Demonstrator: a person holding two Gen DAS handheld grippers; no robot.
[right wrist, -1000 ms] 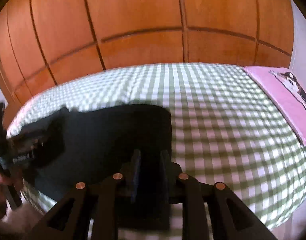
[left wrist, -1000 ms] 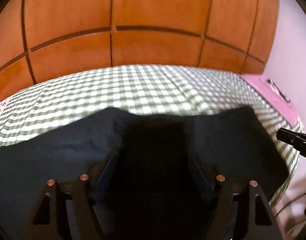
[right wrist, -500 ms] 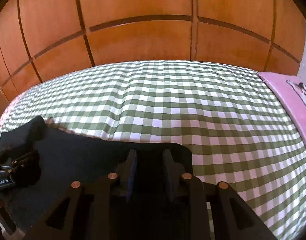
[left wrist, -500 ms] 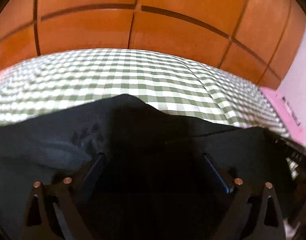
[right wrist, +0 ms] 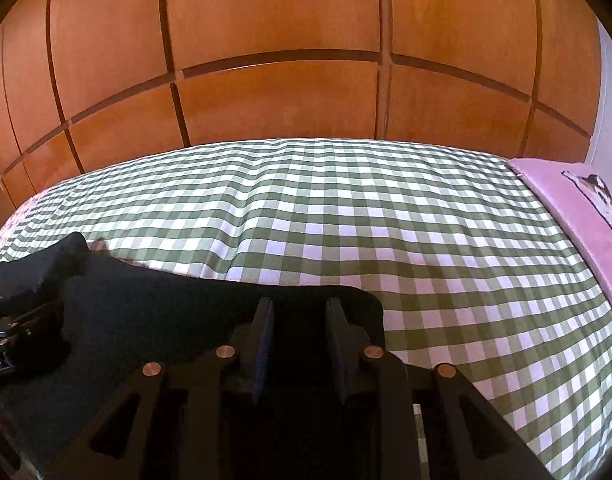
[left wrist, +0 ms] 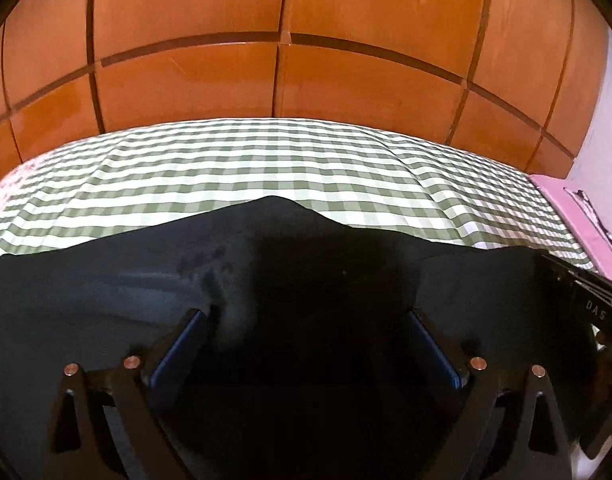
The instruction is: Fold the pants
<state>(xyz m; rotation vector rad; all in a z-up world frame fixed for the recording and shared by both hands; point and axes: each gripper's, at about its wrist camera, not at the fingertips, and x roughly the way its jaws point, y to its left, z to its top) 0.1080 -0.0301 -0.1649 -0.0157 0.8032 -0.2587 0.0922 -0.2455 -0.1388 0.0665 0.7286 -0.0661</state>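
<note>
Dark navy pants point(left wrist: 118, 296) lie spread across the near edge of a bed with a green and white checked sheet point(left wrist: 266, 168). My left gripper point(left wrist: 308, 316) is wide open, with a raised fold of the pants between its fingers. My right gripper point(right wrist: 300, 312) has its fingers close together on the right corner of the pants point(right wrist: 166, 312). Each gripper shows at the edge of the other's view: the right one point(left wrist: 586, 300) in the left wrist view, the left one point(right wrist: 14, 336) in the right wrist view.
A wooden panelled wardrobe point(right wrist: 274, 60) stands right behind the bed. A pink pillow with a printed picture point(right wrist: 578, 216) lies at the bed's right end; it also shows in the left wrist view point(left wrist: 574, 216). A floral cloth point(left wrist: 6, 192) lies at the far left.
Both grippers have lowered and moved forward onto the bed with the pants. A fold of cloth has bunched up between the left fingers. The right gripper stays shut on the corner.
</note>
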